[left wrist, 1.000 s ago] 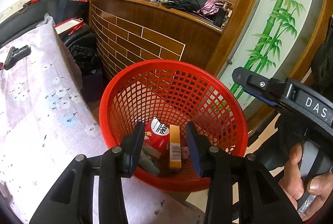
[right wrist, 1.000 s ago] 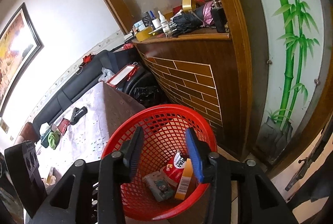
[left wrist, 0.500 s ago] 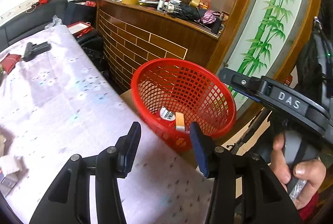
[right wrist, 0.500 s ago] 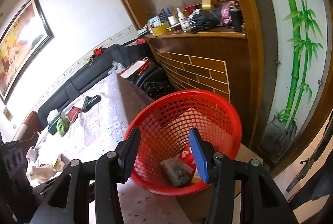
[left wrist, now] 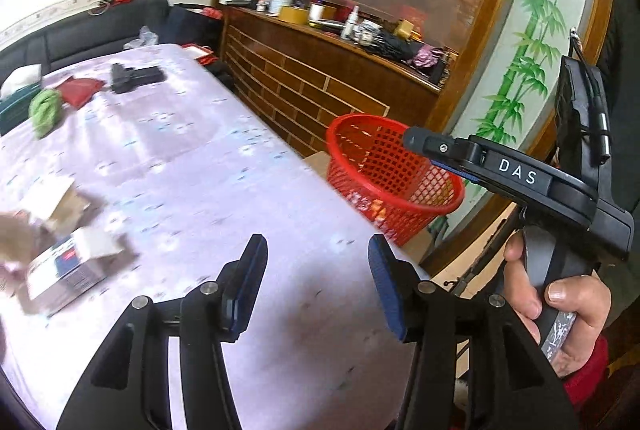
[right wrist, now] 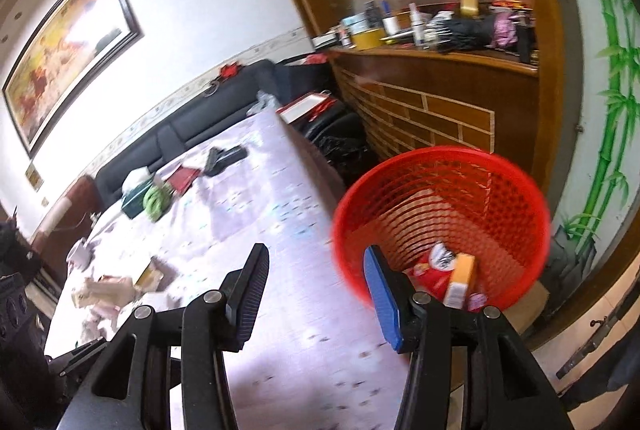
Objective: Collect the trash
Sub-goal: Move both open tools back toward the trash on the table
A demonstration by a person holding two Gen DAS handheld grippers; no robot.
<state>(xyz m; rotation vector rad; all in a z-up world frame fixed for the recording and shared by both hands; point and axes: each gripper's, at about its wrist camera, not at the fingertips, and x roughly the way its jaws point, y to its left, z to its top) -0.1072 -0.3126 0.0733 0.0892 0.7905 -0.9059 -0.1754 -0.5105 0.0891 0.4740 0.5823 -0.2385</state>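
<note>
While both tools hung spread and empty over the table, I judged I was between drops. My left gripper [left wrist: 316, 282] pointed across the pale flowered cloth [left wrist: 192, 170], and my right gripper [right wrist: 316, 290] sat nearer the table's end. Just off that end stood the red basket [right wrist: 516, 190], holding a red packet [right wrist: 434, 264] and an orange box [right wrist: 460, 280]. More litter lay well apart from it at the near left: a blurred carton [left wrist: 66, 270] and crumpled paper [right wrist: 106, 290]. Next, I reckoned, one tool had to reach that pile, close on a piece, and carry it to the basket.
</note>
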